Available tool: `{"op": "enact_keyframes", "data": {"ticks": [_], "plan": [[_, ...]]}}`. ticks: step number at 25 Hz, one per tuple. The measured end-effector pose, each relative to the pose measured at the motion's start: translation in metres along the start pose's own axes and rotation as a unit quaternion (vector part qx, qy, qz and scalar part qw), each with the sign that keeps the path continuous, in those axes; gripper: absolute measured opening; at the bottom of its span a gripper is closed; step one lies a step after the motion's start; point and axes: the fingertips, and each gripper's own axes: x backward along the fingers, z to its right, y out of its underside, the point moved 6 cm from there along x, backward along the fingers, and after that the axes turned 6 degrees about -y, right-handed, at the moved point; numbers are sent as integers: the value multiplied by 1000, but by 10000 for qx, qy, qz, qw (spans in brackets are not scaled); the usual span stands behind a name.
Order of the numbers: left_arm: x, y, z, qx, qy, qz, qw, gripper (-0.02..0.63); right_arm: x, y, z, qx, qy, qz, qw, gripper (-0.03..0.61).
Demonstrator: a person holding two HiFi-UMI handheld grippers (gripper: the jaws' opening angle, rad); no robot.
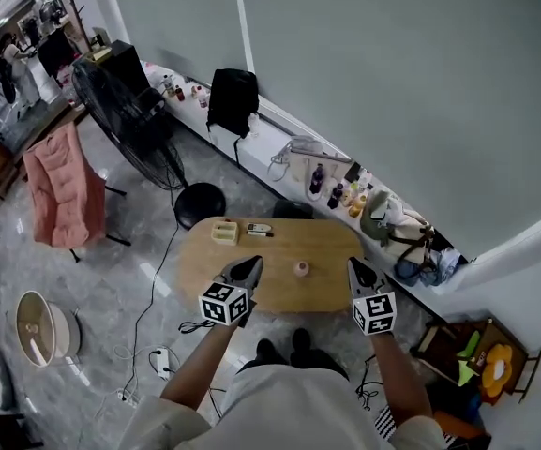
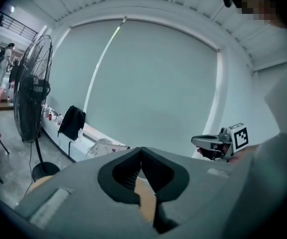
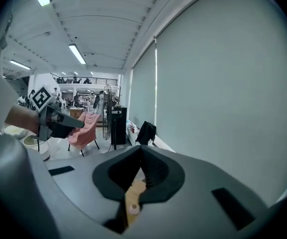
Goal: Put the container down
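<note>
A small pink container (image 1: 301, 268) stands upright on the oval wooden table (image 1: 331, 289), between my two grippers and apart from both. My left gripper (image 1: 253, 264) hovers over the table's near left part, shut with nothing in it. To the container's right, my right gripper (image 1: 353, 264) is also shut and empty. In the left gripper view the jaws (image 2: 141, 151) meet, with only the table top showing below them. In the right gripper view the jaws (image 3: 142, 151) are closed and the pink container (image 3: 132, 208) shows in the gap below them.
A cream box (image 1: 224, 232) and a small flat device (image 1: 260, 230) lie at the table's far edge. Beyond it are a black stool (image 1: 200, 202), a standing fan (image 1: 125, 111), a pink-draped chair (image 1: 59, 190) and a ledge with bottles (image 1: 340, 190). Cables run on the floor (image 1: 162, 354).
</note>
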Motion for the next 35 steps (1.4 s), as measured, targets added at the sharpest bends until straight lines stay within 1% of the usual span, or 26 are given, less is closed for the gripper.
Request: {"op": "enact_keyframes", "data": {"ticks": [3,7,11,16,20,29,35], "plan": [[11,-17,1,-241,49,218,9995,20,11,-11,-10,43,179,63,9998,3],[25,-30,8,-283,230,375,9986,20,31,-23,-18,86,384,221,9990,2],[23,-34,23,-395,390,358,9978,20,49,-29,-13,-76,479,387,9981,2],[19,-35,45,-497,381,372,9973,20,69,-31,-6,-293,351,552,9974,2],[23,-30,63,-393,226,435,9980,20,86,-29,2,-327,242,588,9974,2],[20,-17,96,-340,90,394,9986,21,101,-16,27,-468,143,527,9974,2],[16,-12,106,-314,34,374,9988,20,104,-13,31,-448,53,513,9977,2]]}}
